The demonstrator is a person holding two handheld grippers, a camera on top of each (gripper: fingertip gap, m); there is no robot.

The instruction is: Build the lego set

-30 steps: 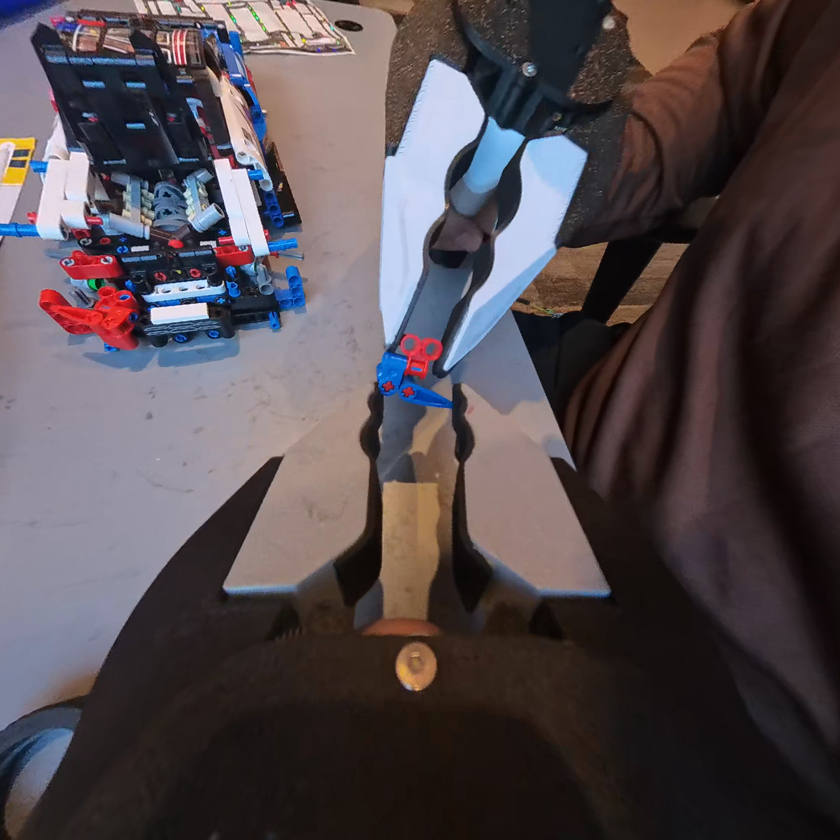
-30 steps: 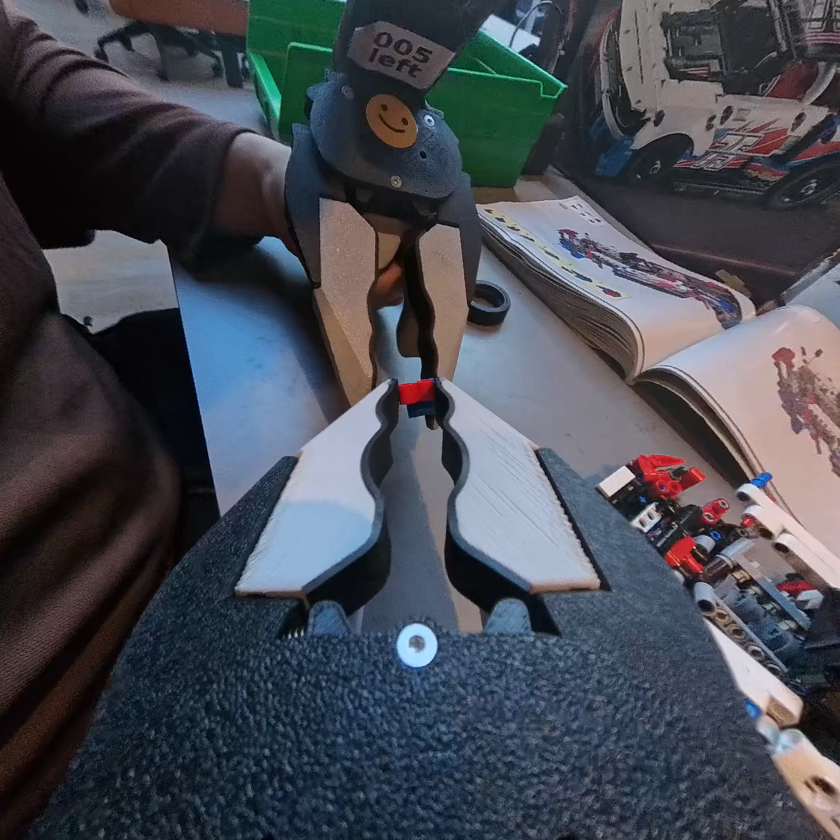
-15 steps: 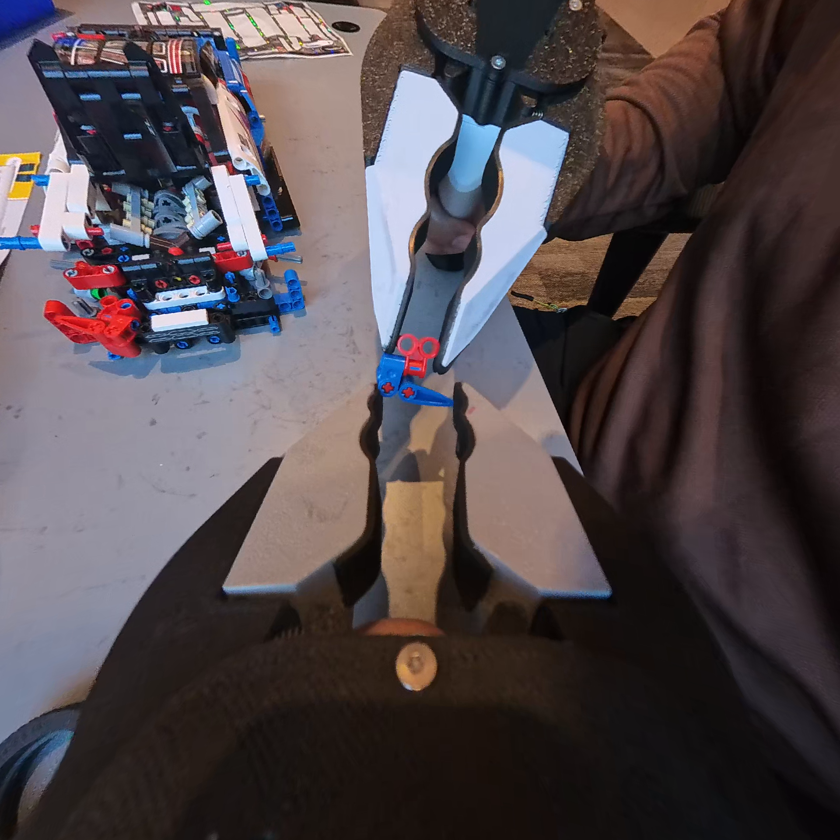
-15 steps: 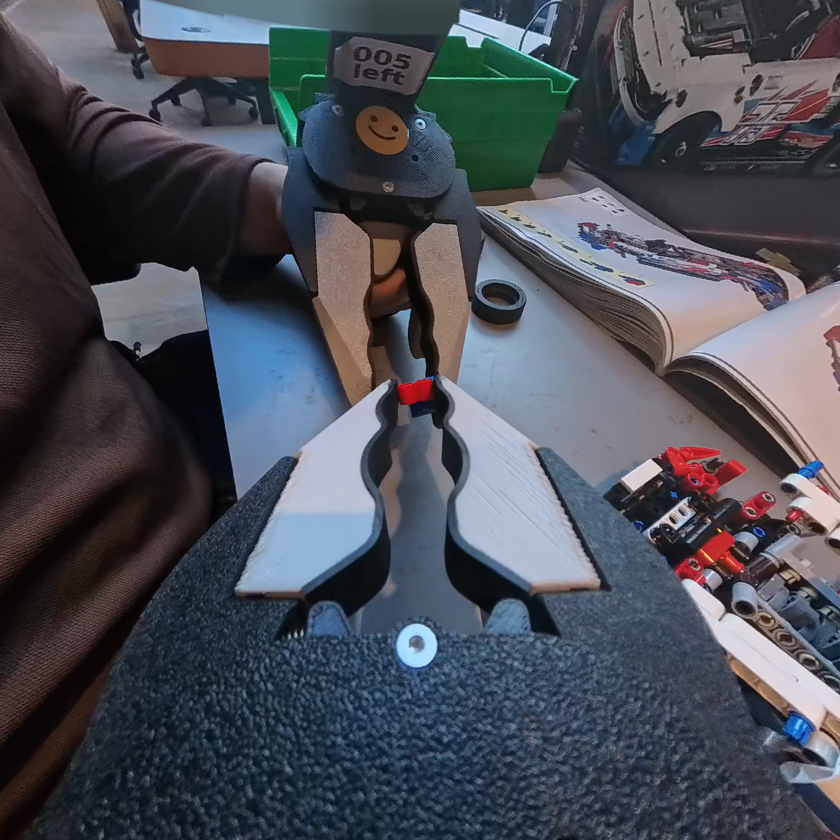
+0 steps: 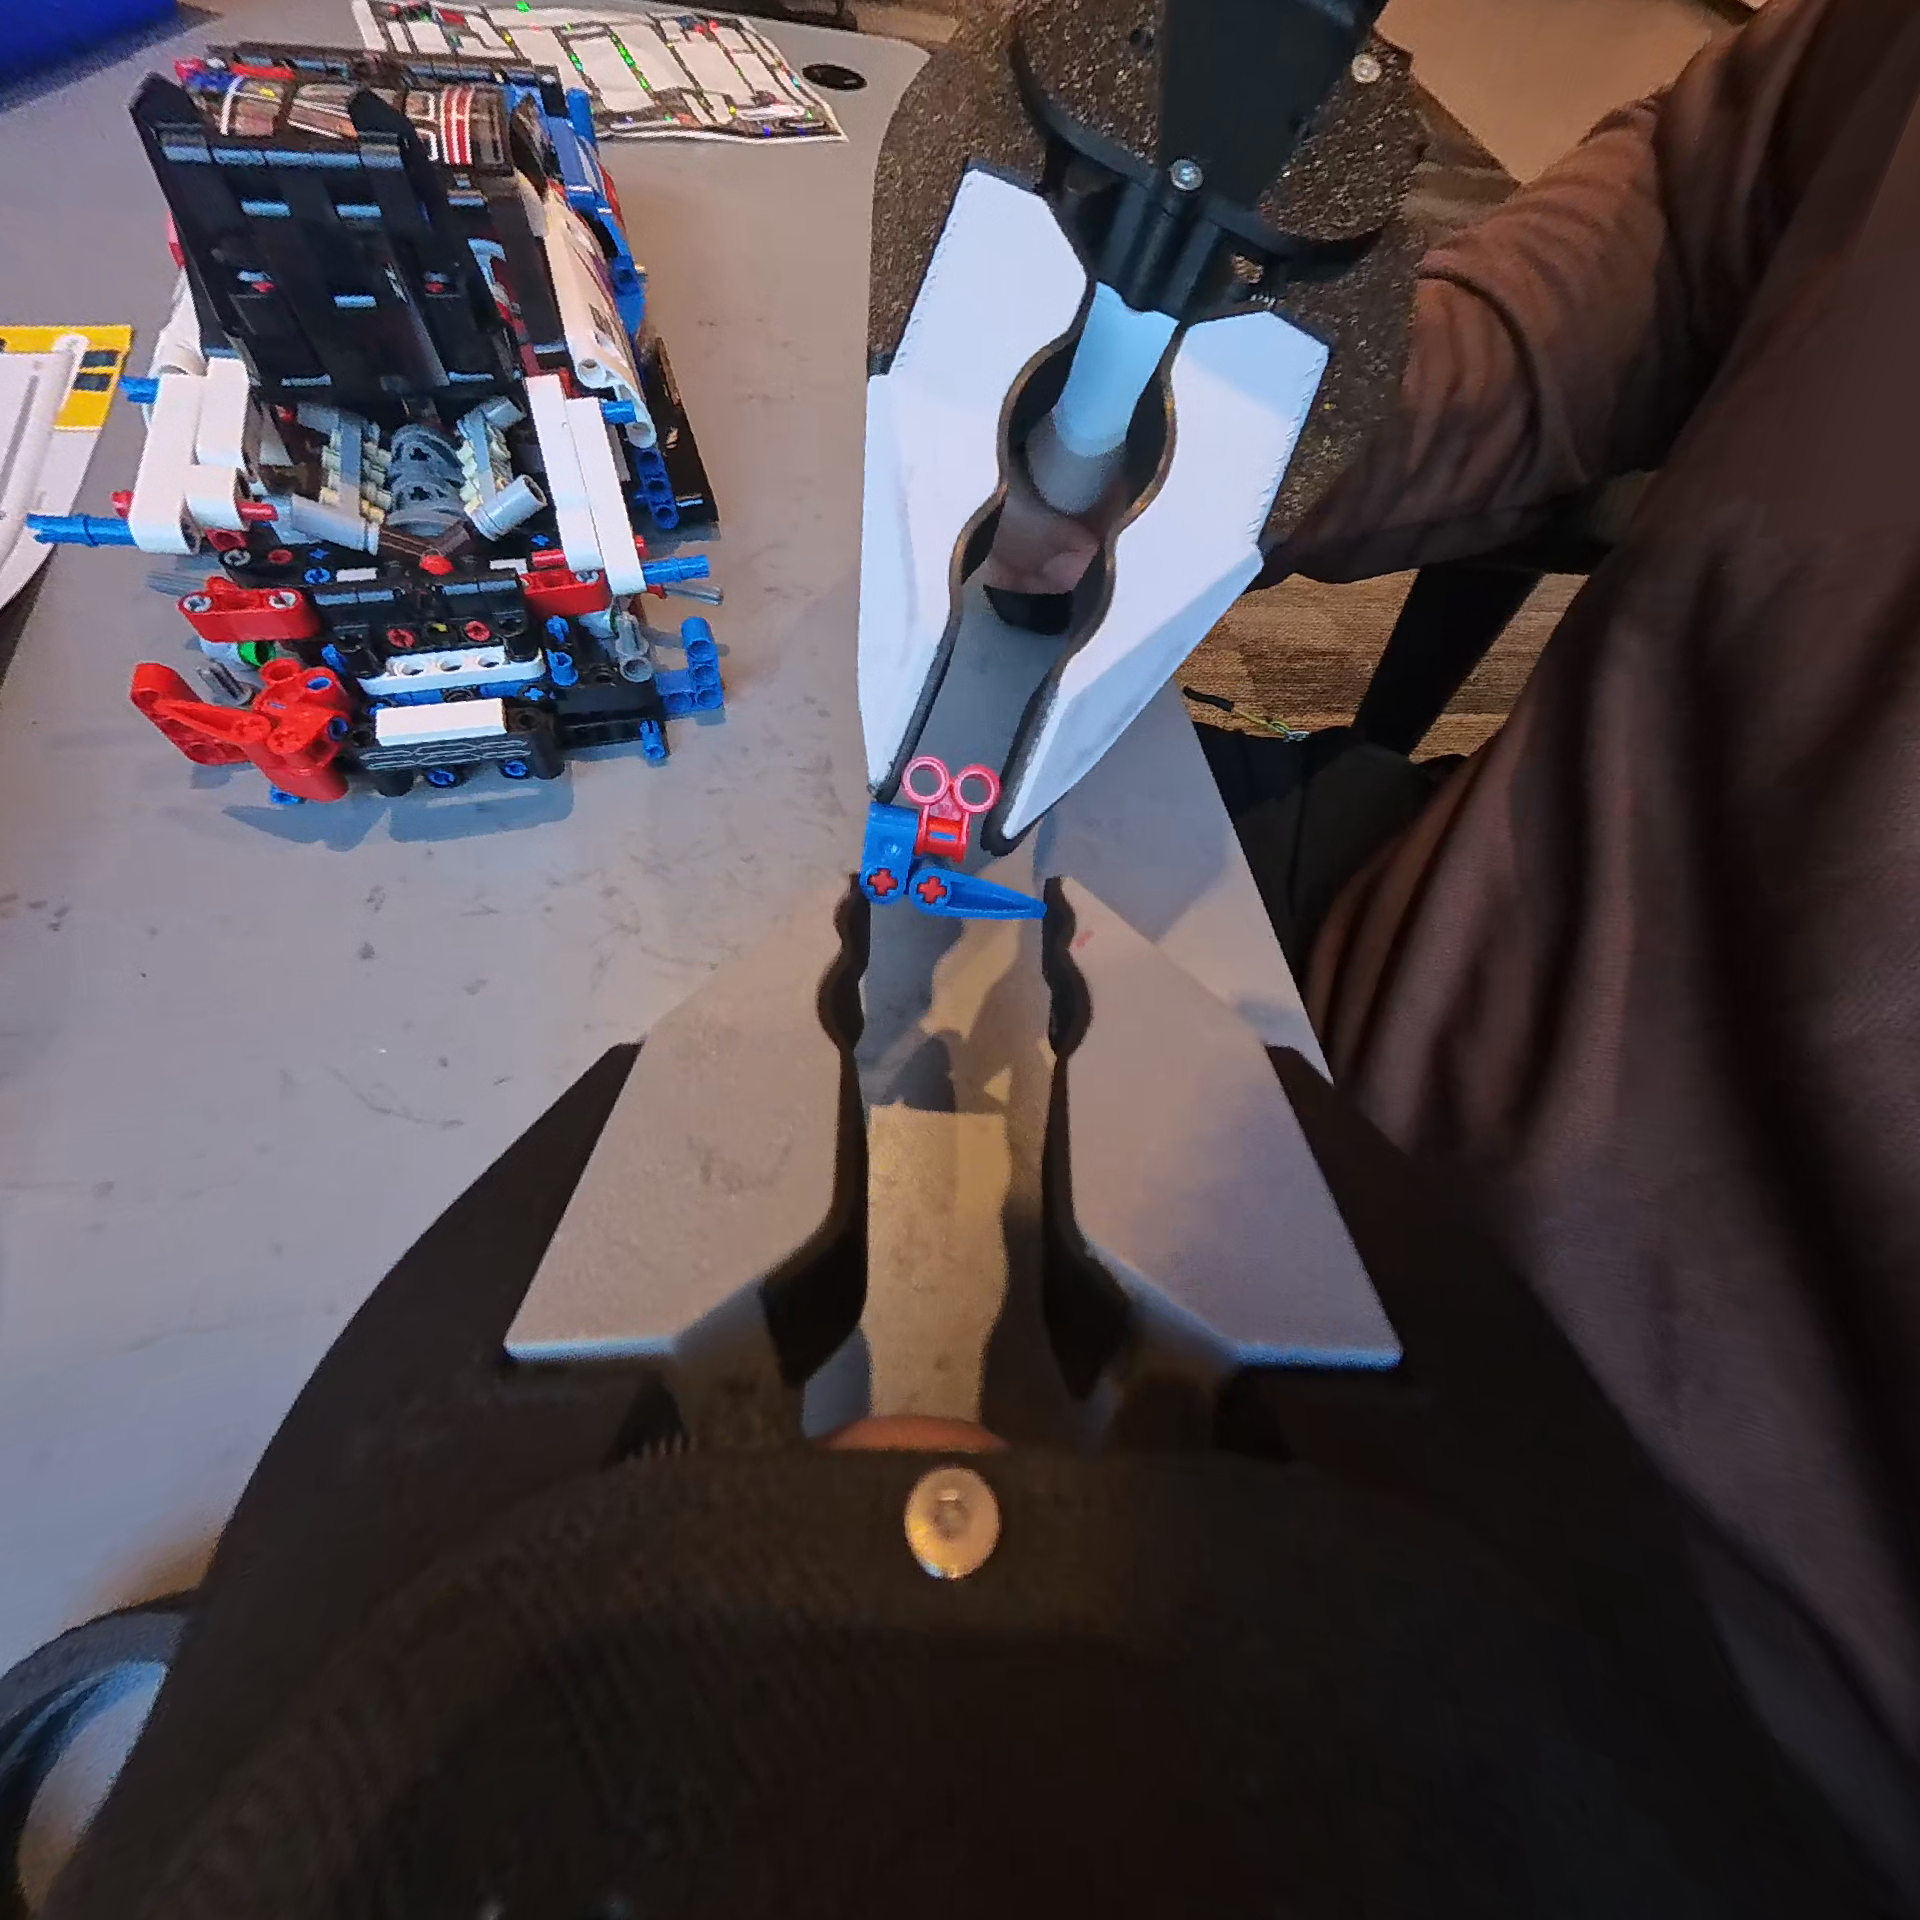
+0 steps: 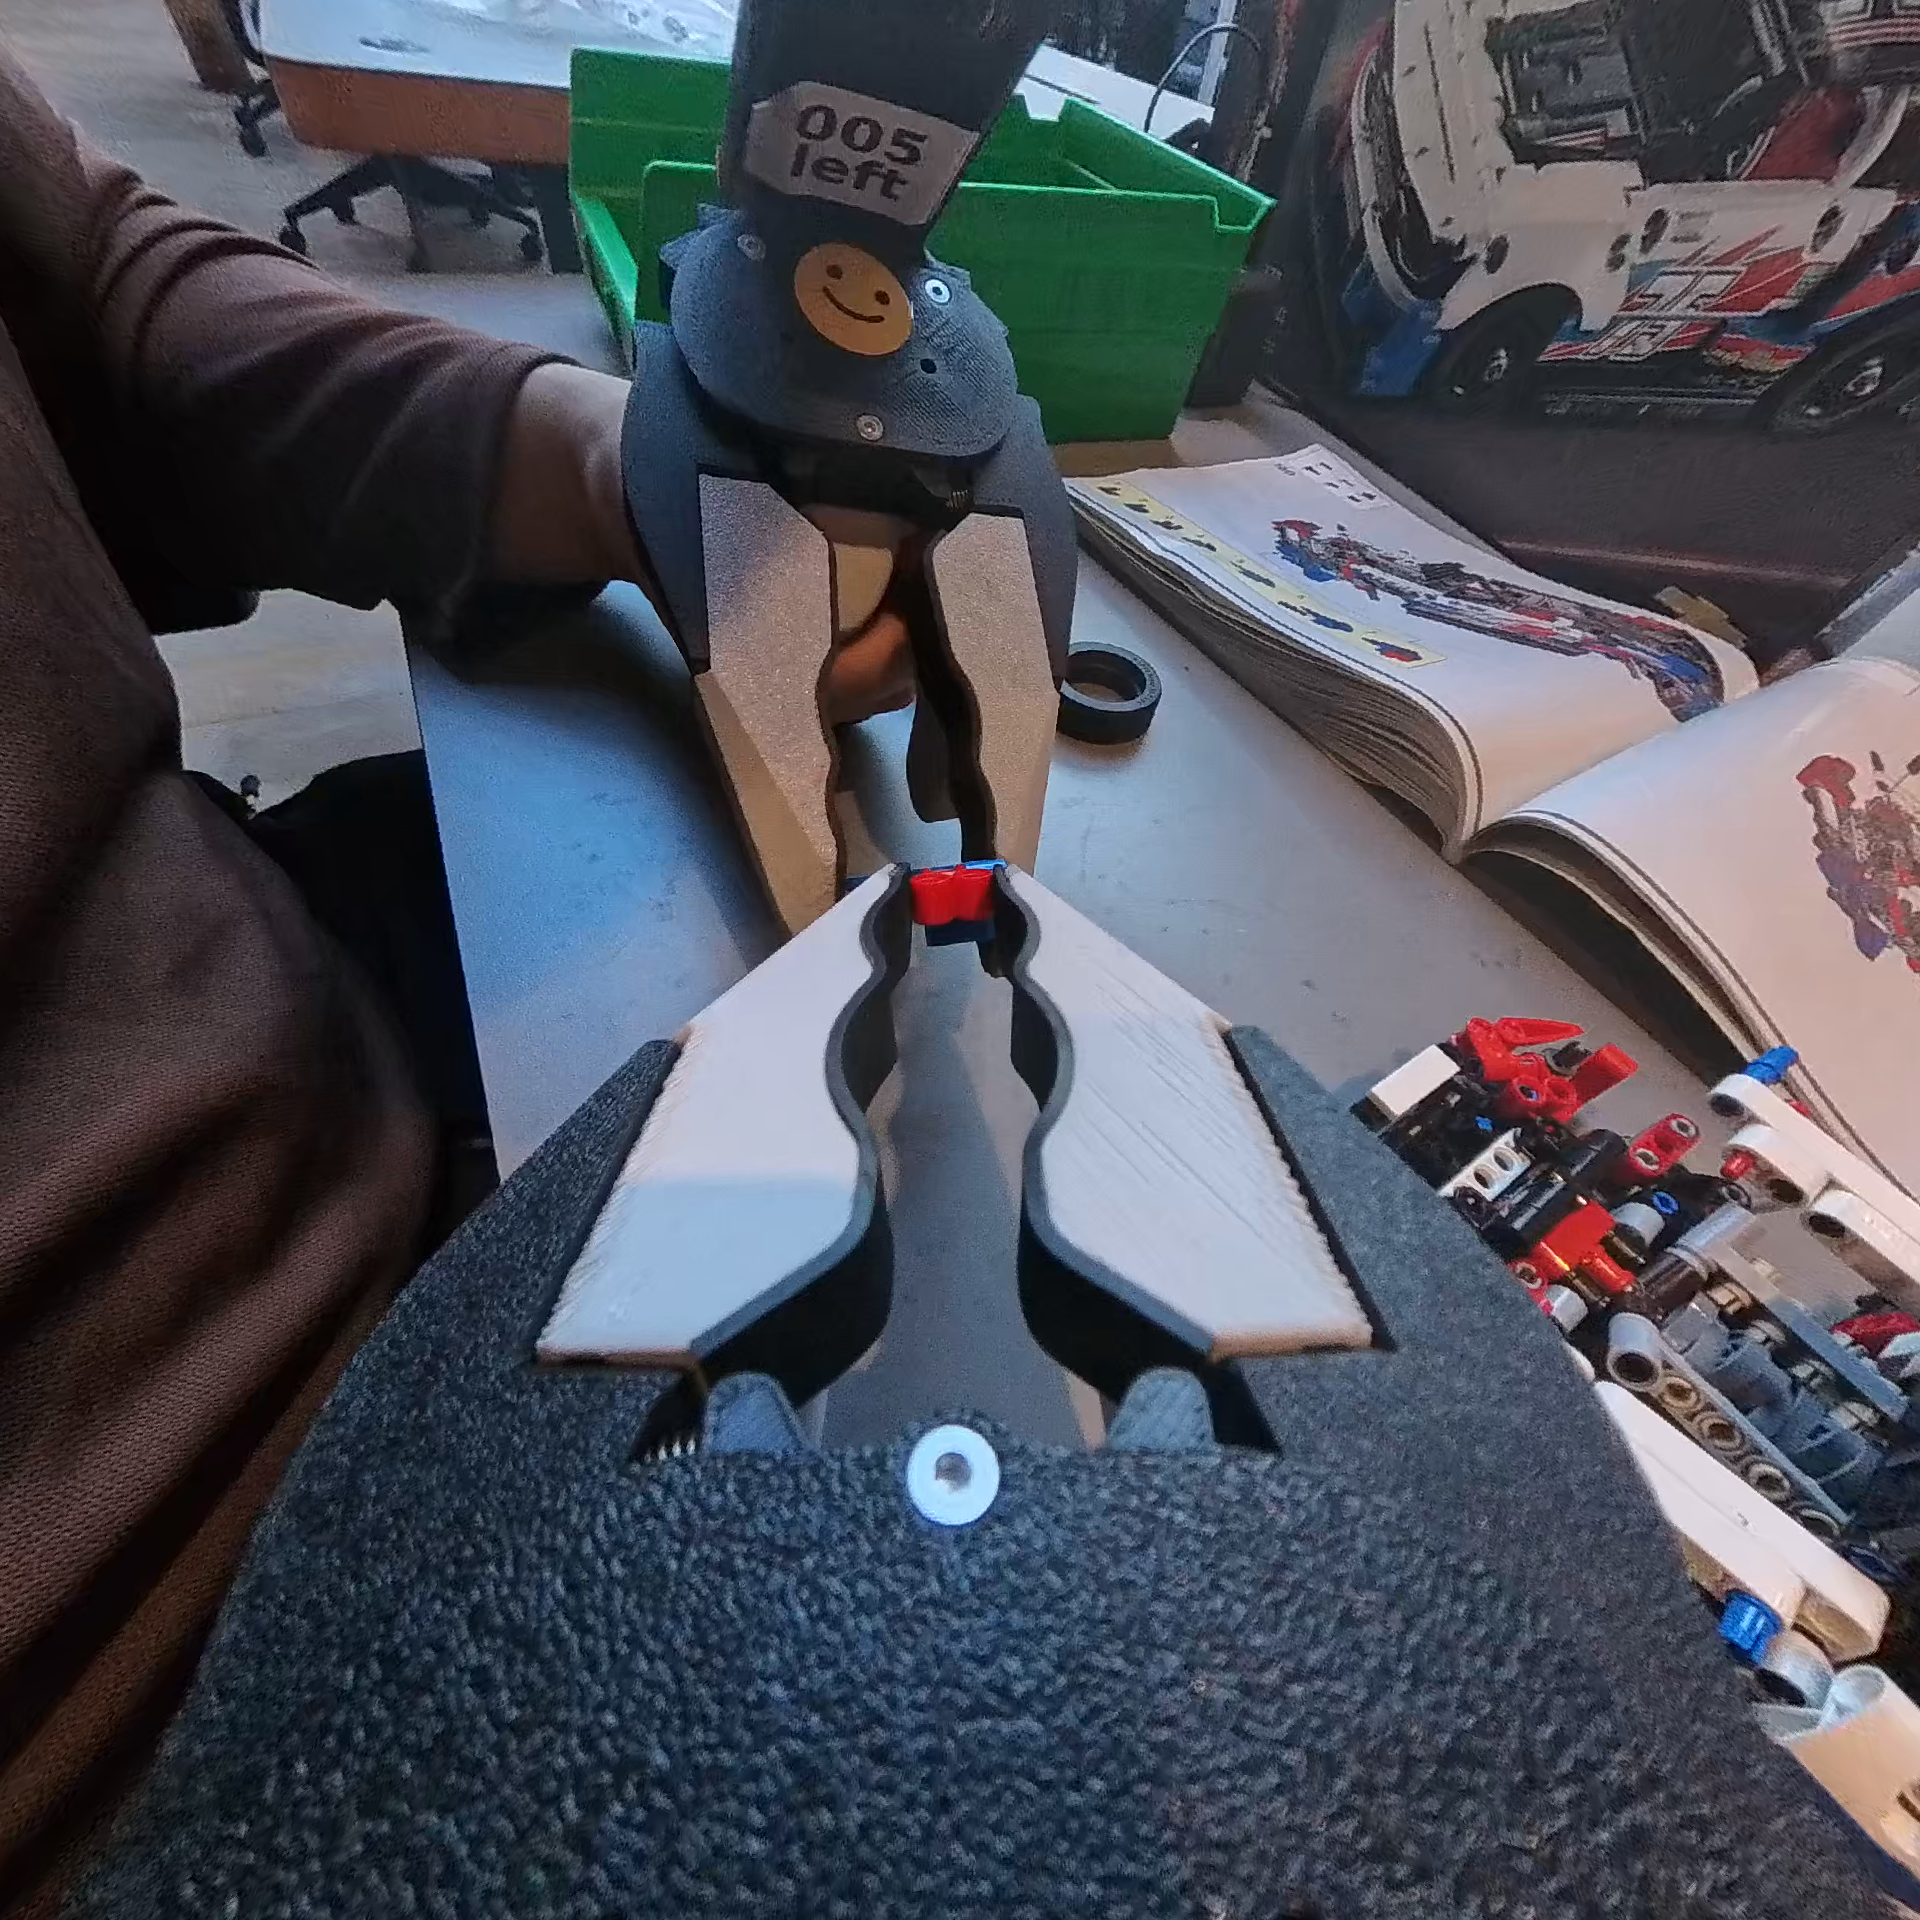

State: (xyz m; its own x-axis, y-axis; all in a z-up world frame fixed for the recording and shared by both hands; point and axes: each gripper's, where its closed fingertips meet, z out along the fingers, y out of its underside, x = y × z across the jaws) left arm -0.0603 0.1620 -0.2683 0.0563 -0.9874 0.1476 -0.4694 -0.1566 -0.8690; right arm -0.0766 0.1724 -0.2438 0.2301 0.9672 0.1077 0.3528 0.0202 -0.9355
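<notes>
A small assembly, a red connector (image 5: 951, 805) joined to a blue piece (image 5: 935, 888), is held in the air between both grippers, tip to tip. My left gripper (image 5: 953, 899) is shut on the blue piece. My right gripper (image 6: 949, 883) is shut on the red connector (image 6: 948, 899); in the left wrist view its white fingers (image 5: 935, 468) come down from above. The left gripper's grey fingers (image 6: 769, 675) face me in the right wrist view. The half-built car model (image 5: 416, 499) lies on the grey table (image 5: 312, 1039) to the left, and also shows in the right wrist view (image 6: 1662, 1247).
An open instruction book (image 6: 1455, 675), a black tyre (image 6: 1110, 691), a green bin (image 6: 1091, 281) and the set's box (image 6: 1662, 208) are at the far side. A sticker sheet (image 5: 623, 73) lies behind the model. The person's brown sleeve (image 5: 1662, 727) fills the right. The grippers are tip to tip, or close to it. Left tips and right tips are each some 15 cm from the half-built car model (image 5: 416, 499). Look for it in the right wrist view (image 6: 1731, 1356) too.
Both grippers stay tip to tip on the small assembly. The right gripper has tilted more upright, and the car model shows more in its view.
</notes>
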